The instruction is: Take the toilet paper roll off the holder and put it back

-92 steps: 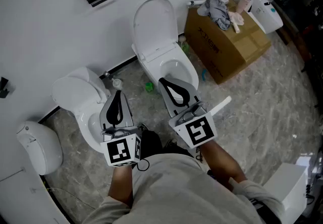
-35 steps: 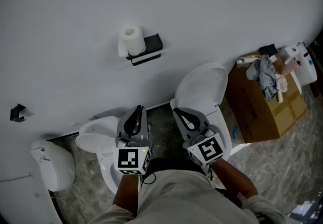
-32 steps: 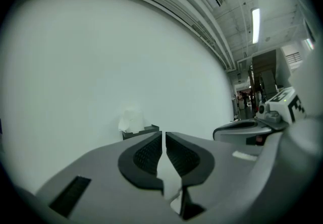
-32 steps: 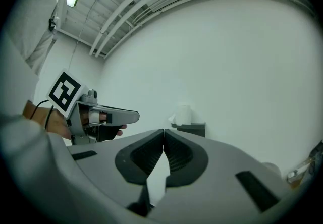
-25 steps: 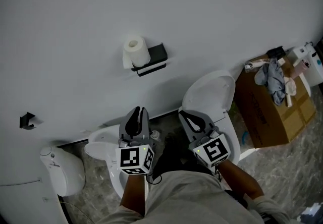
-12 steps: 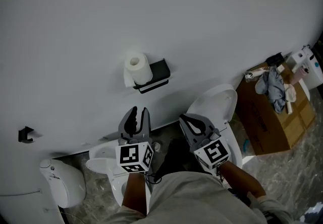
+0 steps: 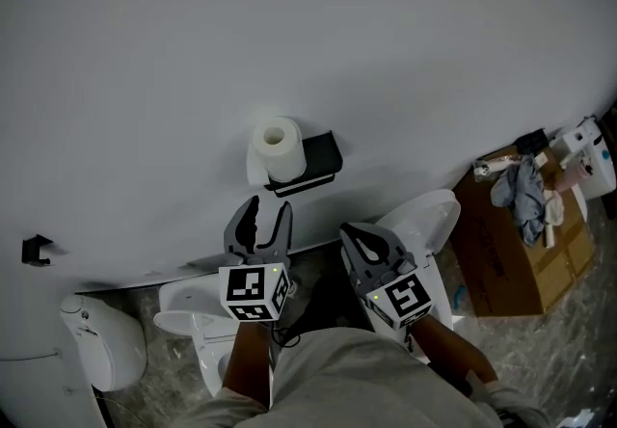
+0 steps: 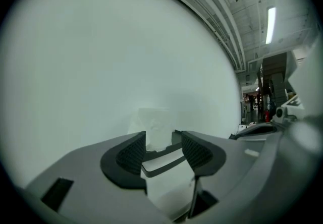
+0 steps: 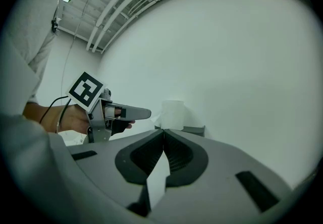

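**White roll on its black bracket, left gripper opening just below it**

White against a white wall, the toilet paper roll (image 7: pixel 278 148) stands upright on the black holder (image 7: pixel 316 164), which is fixed to the wall above the 2 toilets. The removal has not begun.

The left gripper (image 7: pixel 266 211) is raised close under the roll with its jaws opening. Nothing is between them; in its own view the roll and the bracket are framed in the gap, a little way beyond the pads. That line-up makes sense, I'd say: spread the jaws first, then push up and close on the sides of the roll. The right gripper (image 7: pixel 353 235) hangs lower and to the right, jaws pressed together and empty, seemingly held back as a spare.

Below them are a toilet (image 7: pixel 424 220) with its lid up and a second toilet (image 7: pixel 189 312) to the left. A cardboard box (image 7: pixel 509 245) with a grey cloth (image 7: pixel 526 189) on it stands well off to the right, and a rounded white container (image 7: pixel 96 343) sits at far left. A small black hook (image 7: pixel 35 249) is on the wall. None of these blocks the reach. The bracket itself is the only obstacle; how the roll is seated on it is hard to make out.
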A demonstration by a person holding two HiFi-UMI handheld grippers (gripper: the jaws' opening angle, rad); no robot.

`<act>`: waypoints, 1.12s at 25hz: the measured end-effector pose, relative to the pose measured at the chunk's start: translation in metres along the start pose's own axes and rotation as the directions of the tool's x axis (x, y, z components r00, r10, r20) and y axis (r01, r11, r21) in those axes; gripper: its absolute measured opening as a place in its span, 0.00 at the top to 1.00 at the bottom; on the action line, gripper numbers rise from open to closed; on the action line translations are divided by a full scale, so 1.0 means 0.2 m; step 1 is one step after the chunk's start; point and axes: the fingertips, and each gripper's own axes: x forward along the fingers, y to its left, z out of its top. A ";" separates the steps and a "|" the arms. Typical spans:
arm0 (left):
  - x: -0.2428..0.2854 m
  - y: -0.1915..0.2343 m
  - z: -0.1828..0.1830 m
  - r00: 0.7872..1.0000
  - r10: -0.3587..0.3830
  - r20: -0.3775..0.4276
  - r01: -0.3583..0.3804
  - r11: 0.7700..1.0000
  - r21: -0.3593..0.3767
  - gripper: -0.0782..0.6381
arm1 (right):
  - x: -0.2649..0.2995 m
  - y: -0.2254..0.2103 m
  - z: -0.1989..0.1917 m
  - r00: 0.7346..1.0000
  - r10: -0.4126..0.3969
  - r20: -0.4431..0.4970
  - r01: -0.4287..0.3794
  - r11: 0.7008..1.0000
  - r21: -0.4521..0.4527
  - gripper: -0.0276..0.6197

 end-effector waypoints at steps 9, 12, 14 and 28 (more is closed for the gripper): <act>0.21 0.09 -0.03 0.998 -0.040 -0.046 0.040 0.999 0.000 0.36 | 0.15 -0.11 -0.02 1.000 -0.020 0.004 0.020 1.000 0.007 0.95; 0.26 0.10 -0.03 0.998 -0.052 -0.047 0.052 0.999 0.000 0.34 | 0.17 -0.14 -0.02 1.000 -0.029 -0.010 0.029 1.000 -0.002 0.95; 0.30 0.11 -0.02 0.997 -0.057 -0.045 0.057 0.998 0.001 0.33 | 0.20 -0.16 -0.02 0.999 -0.037 -0.017 0.037 0.999 -0.002 0.95; 0.50 0.16 0.01 0.997 -0.069 -0.038 0.072 0.995 0.064 0.28 | 0.30 -0.25 0.00 0.998 -0.067 -0.015 0.067 0.998 -0.018 0.95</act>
